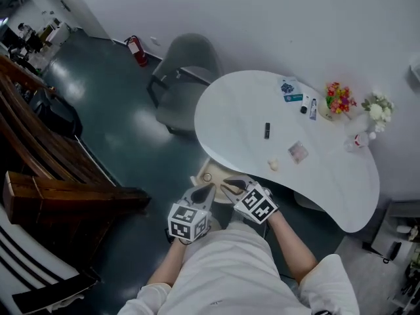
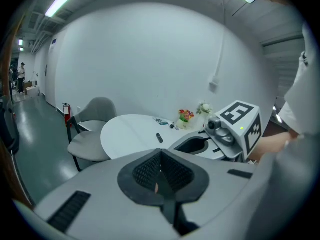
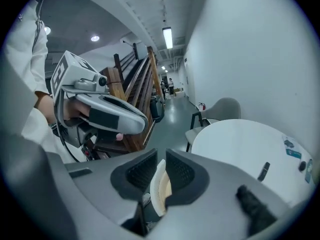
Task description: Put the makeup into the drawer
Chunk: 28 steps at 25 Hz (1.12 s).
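The right gripper [image 3: 159, 160] was pinching a cream makeup piece [image 3: 161, 189], a thin curved disc standing on edge between the pads, with its rim showing above and below them. The left gripper [image 2: 160, 159] had its jaws pressed together with nothing held. In the head view both tools were close to the person's chest. What seemed to be the open drawer [image 1: 211, 168] lay just past their tips at 12 o'clock, under the near edge of the white table [image 1: 243, 104]. More makeup lay on that table at about 1 o'clock from the grippers: a black tube [image 1: 267, 130], a square compact [image 1: 298, 152] and a small cream lump [image 1: 273, 165]. The held disc looked light and probably soft or slightly pliant, so a gentle squeeze across its flat faces would likely do. Taken so near one edge it could pivot or slide out, and a hold closer to its middle would probably be steadier.
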Motion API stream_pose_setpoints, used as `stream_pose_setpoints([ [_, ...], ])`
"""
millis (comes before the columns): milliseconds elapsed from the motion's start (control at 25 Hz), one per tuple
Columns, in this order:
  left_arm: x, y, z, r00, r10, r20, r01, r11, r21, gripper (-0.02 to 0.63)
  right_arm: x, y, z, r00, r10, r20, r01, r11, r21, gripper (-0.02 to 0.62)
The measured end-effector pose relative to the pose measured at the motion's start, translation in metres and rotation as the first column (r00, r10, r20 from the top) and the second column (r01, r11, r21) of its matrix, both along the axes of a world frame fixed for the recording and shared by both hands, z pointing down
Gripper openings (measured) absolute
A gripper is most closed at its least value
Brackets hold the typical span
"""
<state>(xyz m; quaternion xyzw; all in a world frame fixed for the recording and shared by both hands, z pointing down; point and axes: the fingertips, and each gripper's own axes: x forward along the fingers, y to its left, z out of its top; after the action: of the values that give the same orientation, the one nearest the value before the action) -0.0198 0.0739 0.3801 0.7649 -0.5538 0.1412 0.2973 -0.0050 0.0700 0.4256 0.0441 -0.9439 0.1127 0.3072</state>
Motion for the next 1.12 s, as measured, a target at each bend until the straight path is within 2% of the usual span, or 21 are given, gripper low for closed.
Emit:
stream_pose_setpoints([
  [160,0.01,-0.008,-0.004,1.0,-0.003,0.006,0.003,1.0,0.019,0.009,0.016,-0.008,-0.018,0.996,0.08,0.042,-0.081,0.997,0.016,0.018],
  [320,0.021,-0.015,-0.01,1.0,0.004,0.011,-0.005,0.999,0.038,0.009,0.034,-0.006,-0.029,0.985,0.149,0.087,-0.151,0.989,0.01,0.014],
  [560,0.041,-0.019,-0.007,1.0,0.025,-0.004,-0.024,0.999,0.049,0.009,0.063,-0.007,-0.034,0.948,0.289,0.134,-0.291,0.957,-0.005,0.012],
  [680,0.052,-0.021,-0.006,0.999,0.036,-0.017,-0.035,0.998,0.045,0.009,0.074,-0.004,-0.03,0.943,0.31,0.124,-0.31,0.95,-0.02,0.012],
  [960,0.073,-0.02,-0.006,0.996,0.084,0.018,-0.085,0.995,0.049,0.009,0.094,-0.005,-0.027,0.927,0.357,0.12,-0.356,0.934,-0.03,0.012],
  [1120,0.079,-0.014,-0.005,0.996,0.089,0.011,-0.089,0.995,0.049,0.009,0.1,-0.002,-0.027,0.92,0.371,0.125,-0.37,0.928,-0.037,0.012],
])
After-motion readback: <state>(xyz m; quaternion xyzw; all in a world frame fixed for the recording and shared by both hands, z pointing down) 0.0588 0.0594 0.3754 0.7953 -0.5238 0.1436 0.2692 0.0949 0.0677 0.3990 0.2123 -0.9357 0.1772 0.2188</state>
